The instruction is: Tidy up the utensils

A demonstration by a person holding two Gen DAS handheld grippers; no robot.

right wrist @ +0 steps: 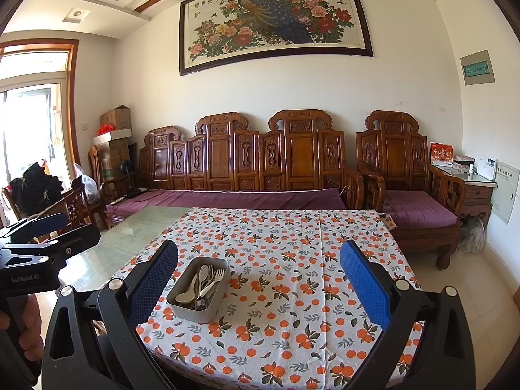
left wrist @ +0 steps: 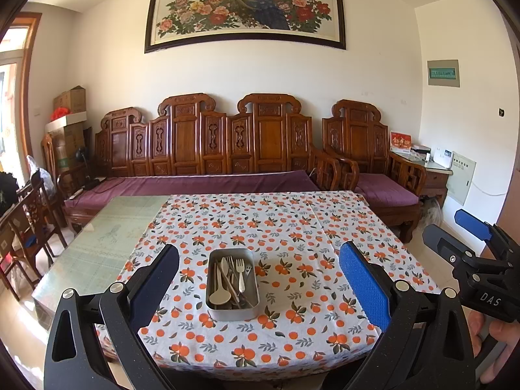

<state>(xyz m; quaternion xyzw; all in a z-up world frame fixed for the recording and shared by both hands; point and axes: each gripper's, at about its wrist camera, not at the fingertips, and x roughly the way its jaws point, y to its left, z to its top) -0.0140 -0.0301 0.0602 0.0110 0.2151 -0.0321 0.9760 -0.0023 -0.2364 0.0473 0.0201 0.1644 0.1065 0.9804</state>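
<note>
Steel tin [left wrist: 232, 312] of jumbled utensils [left wrist: 230, 276] sits mid-tablecloth [left wrist: 292, 227]; left gripper [left wrist: 259, 287] and right gripper [right wrist: 259, 287] both spread, empty. Probably best: pinch one handle high, lift straight.

One metal tin [left wrist: 233, 310], two hand-held grippers [left wrist: 259, 287].

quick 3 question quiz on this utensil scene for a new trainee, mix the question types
1. True or false: the metal tray sits on the bare glass.
2. Which is inside the tray? A) chopsticks only B) forks and spoons C) nothing
3. Fill in: both the left gripper and the right gripper are ____.

Key: 1 false, it sits on the orange-print tablecloth. 2 B. 3 open.
</note>
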